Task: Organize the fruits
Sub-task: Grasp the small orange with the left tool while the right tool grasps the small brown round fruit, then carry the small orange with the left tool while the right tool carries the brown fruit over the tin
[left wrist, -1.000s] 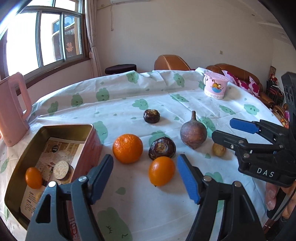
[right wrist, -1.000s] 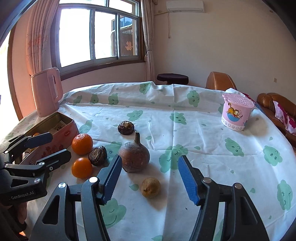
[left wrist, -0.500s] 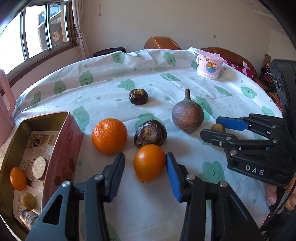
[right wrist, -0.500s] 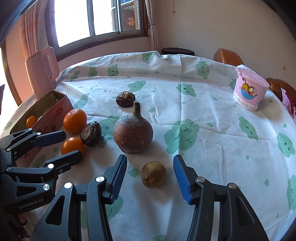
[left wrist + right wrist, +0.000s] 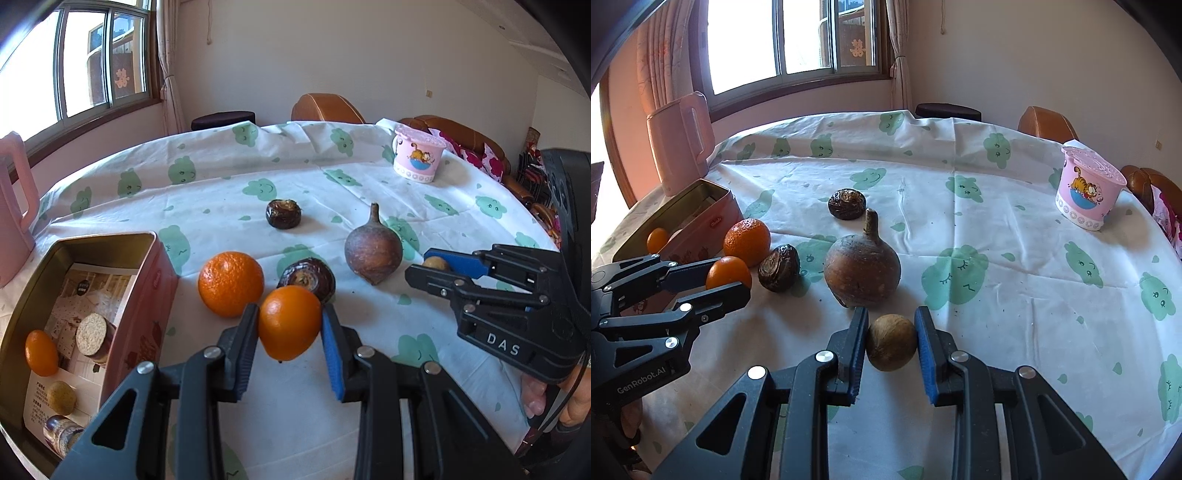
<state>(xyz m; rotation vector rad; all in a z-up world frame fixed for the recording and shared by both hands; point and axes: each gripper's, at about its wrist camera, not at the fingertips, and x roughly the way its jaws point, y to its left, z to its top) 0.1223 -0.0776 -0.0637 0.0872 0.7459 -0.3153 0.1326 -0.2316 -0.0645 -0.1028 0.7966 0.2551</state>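
beside the pink tin (image 5: 147,295), the left gripper (image 5: 290,326) has just closed on a small orange (image 5: 289,322); beyond it, the right gripper (image 5: 891,341) has clamped a brown fruit (image 5: 891,342).

The left gripper (image 5: 289,328), open wide one second ago, has just been closing and its pads now press on the small orange (image 5: 289,328). The right gripper (image 5: 891,341) has closed in the same way and now clamps the little brown fruit (image 5: 891,342).
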